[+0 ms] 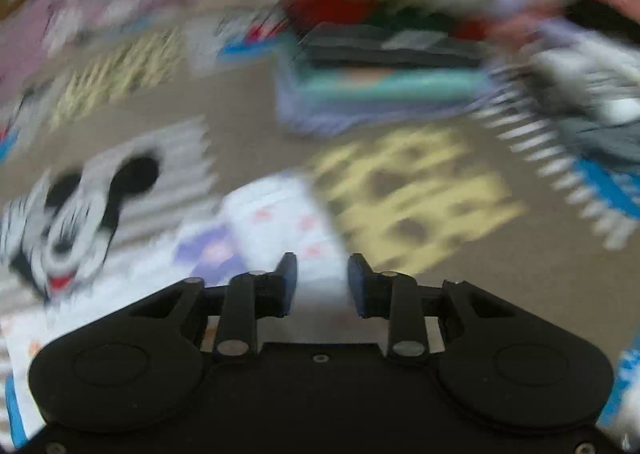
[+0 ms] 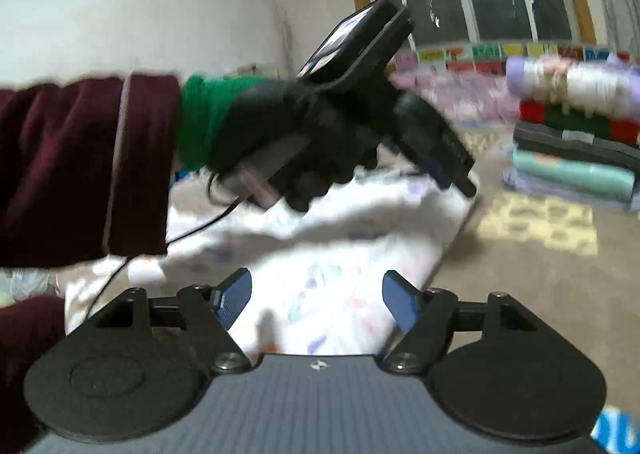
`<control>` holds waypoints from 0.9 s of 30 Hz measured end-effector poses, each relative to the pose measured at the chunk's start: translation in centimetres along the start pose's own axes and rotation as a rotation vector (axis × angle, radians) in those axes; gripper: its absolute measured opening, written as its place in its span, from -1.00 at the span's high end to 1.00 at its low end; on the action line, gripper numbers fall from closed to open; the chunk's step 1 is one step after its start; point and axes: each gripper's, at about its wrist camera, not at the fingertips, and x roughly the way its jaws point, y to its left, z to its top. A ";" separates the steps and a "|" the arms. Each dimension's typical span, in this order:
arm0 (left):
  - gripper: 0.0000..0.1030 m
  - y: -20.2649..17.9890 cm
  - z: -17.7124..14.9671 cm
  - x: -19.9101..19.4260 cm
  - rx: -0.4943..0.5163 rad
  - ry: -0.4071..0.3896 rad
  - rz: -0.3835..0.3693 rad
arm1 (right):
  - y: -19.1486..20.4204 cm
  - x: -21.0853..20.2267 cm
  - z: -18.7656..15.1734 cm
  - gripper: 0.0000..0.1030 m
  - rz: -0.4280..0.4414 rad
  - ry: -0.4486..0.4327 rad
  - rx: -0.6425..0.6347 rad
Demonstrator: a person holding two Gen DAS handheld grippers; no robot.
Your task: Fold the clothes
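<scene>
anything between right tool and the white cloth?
Nothing visible. The right tool is open directly over the white cloth. The gloved left hand and left tool sit farther away, above the cloth's far edge.

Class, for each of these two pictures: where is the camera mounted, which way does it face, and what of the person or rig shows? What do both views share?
Left wrist: sits on the left gripper, facing down over the white printed garment on the cartoon mat; only its own fingers show, blurred.
Right wrist: sits on the right gripper, facing across the room; the gloved left hand holding the other gripper shows.
Shared: the garment and the stack of folded clothes.
</scene>
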 end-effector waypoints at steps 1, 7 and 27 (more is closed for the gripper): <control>0.51 1.3 -0.2 0.2 -0.078 -0.004 -0.030 | 0.6 0.7 -0.2 -0.41 0.007 0.042 -0.031; 0.68 3.5 -0.2 0.1 -0.201 -0.022 -0.080 | 1.5 1.2 -0.6 -0.44 0.006 0.082 -0.097; 0.69 2.8 3.0 0.7 -0.156 -0.081 0.045 | 3.1 1.8 -0.6 -0.47 -0.024 0.101 -0.172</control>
